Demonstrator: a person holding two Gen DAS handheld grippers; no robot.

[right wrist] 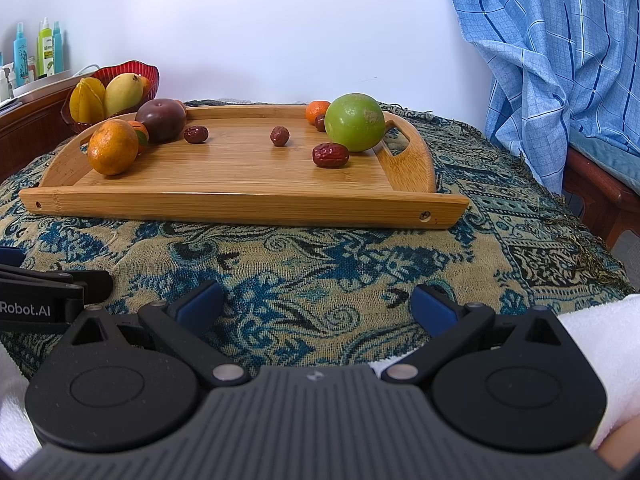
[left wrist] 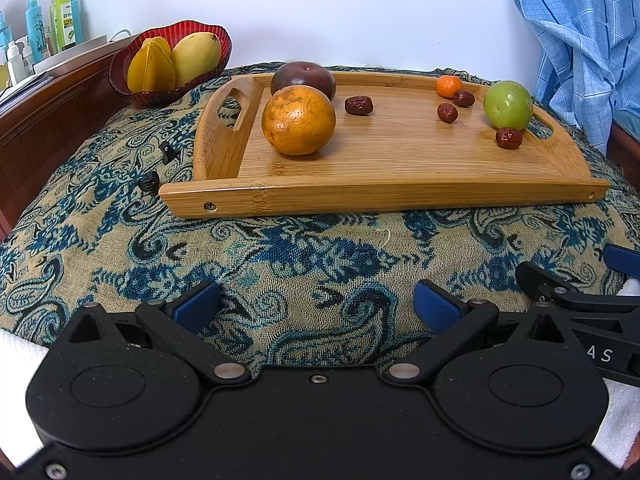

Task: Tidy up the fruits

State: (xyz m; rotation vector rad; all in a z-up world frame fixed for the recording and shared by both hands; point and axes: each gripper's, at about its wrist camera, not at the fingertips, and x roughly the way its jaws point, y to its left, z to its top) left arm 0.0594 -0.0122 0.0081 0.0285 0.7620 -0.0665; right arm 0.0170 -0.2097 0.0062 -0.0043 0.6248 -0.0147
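Observation:
A bamboo tray [left wrist: 400, 168] [right wrist: 240, 196] lies on the patterned cloth. On it sit a large orange [left wrist: 298, 120] [right wrist: 113, 146], a dark plum [left wrist: 303, 79] [right wrist: 162, 119], a green fruit [left wrist: 508, 105] [right wrist: 354, 122], a small tangerine [left wrist: 449, 85] [right wrist: 316, 112] and several red dates [left wrist: 359, 105] [right wrist: 330, 155]. A red bowl [left wrist: 132, 94] [right wrist: 150, 74] at the back left holds a starfruit [left wrist: 151, 66] [right wrist: 86, 100] and a mango [left wrist: 196, 56] [right wrist: 123, 93]. My left gripper [left wrist: 316, 306] and right gripper [right wrist: 316, 306] both stand open and empty, well short of the tray.
A paisley cloth [left wrist: 280, 264] [right wrist: 300, 272] covers the table. Bottles [left wrist: 52, 24] [right wrist: 36, 48] stand on a wooden ledge at far left. A blue checked fabric [left wrist: 580, 40] [right wrist: 552, 60] hangs at right. Two small black clips [left wrist: 149, 182] lie left of the tray.

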